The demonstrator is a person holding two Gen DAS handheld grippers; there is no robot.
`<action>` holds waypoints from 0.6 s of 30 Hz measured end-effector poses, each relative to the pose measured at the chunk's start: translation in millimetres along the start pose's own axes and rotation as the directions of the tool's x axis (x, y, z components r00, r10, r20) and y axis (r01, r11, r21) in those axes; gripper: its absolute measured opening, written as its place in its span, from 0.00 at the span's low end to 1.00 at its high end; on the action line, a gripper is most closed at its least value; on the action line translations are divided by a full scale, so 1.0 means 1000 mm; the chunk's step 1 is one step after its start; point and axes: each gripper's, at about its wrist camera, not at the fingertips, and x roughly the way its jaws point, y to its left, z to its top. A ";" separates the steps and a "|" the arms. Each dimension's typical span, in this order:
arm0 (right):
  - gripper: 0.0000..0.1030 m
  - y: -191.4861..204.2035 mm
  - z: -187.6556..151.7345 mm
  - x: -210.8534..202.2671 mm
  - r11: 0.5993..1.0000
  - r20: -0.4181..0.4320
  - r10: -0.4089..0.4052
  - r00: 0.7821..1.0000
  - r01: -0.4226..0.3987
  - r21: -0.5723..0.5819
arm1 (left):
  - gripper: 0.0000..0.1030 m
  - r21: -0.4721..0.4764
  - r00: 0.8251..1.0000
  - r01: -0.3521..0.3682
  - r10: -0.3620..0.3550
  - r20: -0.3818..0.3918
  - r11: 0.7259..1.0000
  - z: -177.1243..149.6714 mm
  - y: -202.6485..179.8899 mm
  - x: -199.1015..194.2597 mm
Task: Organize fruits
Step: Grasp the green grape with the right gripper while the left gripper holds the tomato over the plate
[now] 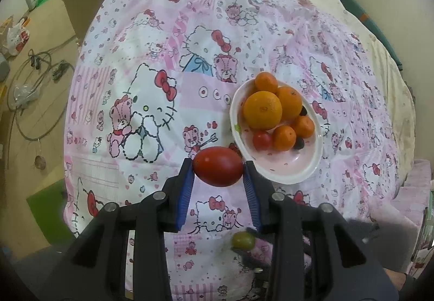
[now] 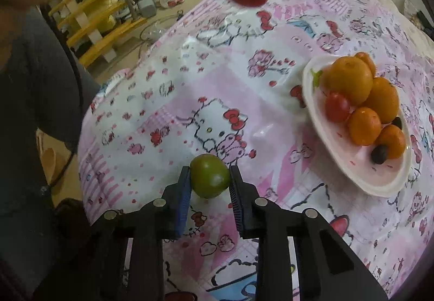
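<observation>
Fruits in three places. Nearest: green fruit, low over the patterned cloth of the worktop, pinched between the fingers of the right gripper. Red tomato, lifted just beside the plate rim, pinched by the fingers of the left gripper. Farther: white plate with several oranges, one small tomato and two dark small fruits, heaped together and touching.
</observation>
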 end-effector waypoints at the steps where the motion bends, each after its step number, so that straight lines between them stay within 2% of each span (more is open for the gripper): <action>1: 0.28 -0.006 0.001 -0.006 1.000 0.016 0.005 1.000 -0.005 0.026 | 0.32 -0.003 1.000 -0.006 0.006 -0.003 1.000 0.000 0.001 0.002; 4: 0.28 -0.029 0.004 -0.024 0.993 0.066 -0.006 0.998 -0.001 0.115 | 0.32 -0.002 1.000 -0.014 0.014 -0.006 1.000 -0.003 -0.001 0.007; 7: 0.28 -0.061 0.003 -0.045 0.972 0.117 -0.033 0.993 0.005 0.235 | 0.32 0.065 1.000 -0.019 0.020 -0.016 0.998 -0.008 -0.018 0.015; 11: 0.28 -0.114 -0.004 -0.078 0.906 0.189 -0.096 0.977 0.007 0.423 | 0.32 0.118 0.998 -0.032 0.038 -0.042 0.992 -0.013 -0.036 0.033; 13: 0.28 -0.133 -0.008 -0.092 0.877 0.210 -0.120 0.970 0.004 0.481 | 0.32 0.144 0.998 -0.035 0.043 -0.052 0.989 -0.014 -0.045 0.041; 16: 0.28 -0.160 -0.006 -0.102 0.851 0.199 -0.164 0.966 0.036 0.524 | 0.32 0.222 0.996 -0.058 0.072 -0.058 0.973 -0.014 -0.065 0.059; 18: 0.28 -0.176 -0.002 -0.100 0.848 0.165 -0.189 0.968 0.076 0.525 | 0.32 0.226 0.995 -0.028 0.048 -0.083 0.974 -0.011 -0.075 0.070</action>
